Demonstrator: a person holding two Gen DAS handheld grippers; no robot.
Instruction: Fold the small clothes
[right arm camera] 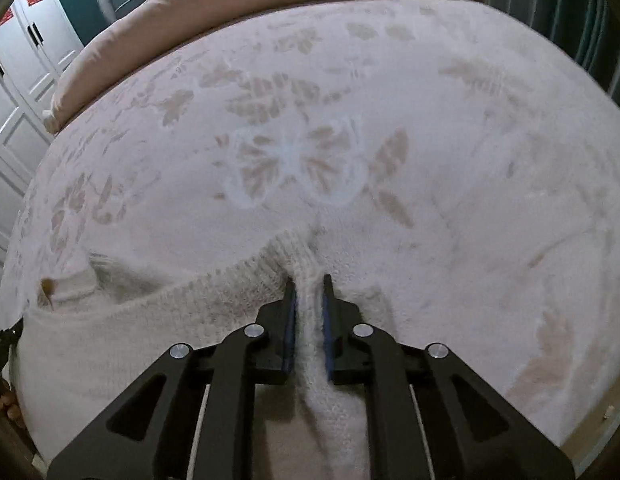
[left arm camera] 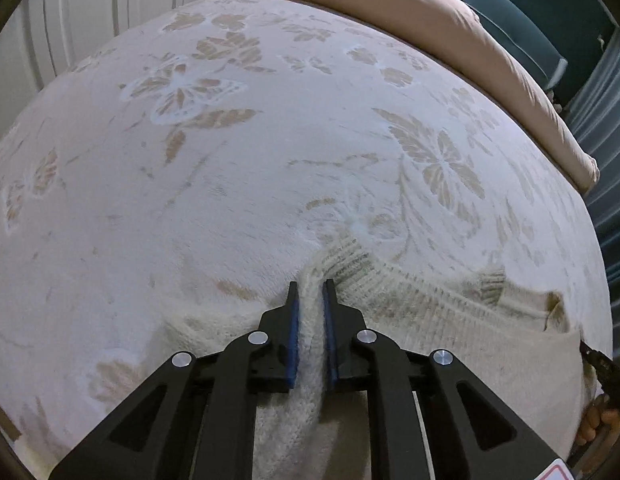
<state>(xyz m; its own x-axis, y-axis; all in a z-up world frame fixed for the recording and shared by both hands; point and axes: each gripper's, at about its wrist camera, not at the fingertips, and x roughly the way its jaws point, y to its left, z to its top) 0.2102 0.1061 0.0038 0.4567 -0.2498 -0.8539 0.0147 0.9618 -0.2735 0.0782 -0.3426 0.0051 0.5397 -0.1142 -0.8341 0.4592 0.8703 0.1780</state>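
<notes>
Pinching a ridge of cream knit between each pair of jaws, the left gripper (left arm camera: 310, 285) and the right gripper (right arm camera: 308, 280) both hold the one sweater (left arm camera: 430, 320) that lies on the bed (left arm camera: 189, 200), near its front edge. In each wrist view the jaws stand narrow, the blue pads pressed against a bunched strip of the knit that runs up between them, so both grips look made. The sweater spreads sideways between the two grippers, its ribbed border curving along the far side and a neck opening with a small brown label (right arm camera: 47, 286) showing midway; the cloth there is rumpled rather than smooth. As a judgement, the fold is only beginning: the garment is seized at two points along its far part but no clean crease or doubled layer can be made out, so carrying the held edge over, laying it flat and any further folds are left to do. Counted: one sweater, two grippers, one patterned bed cover with butterflies and leaves, one long pinkish pillow (left arm camera: 450, 32) at the head of the bed. No other clothes show.
</notes>
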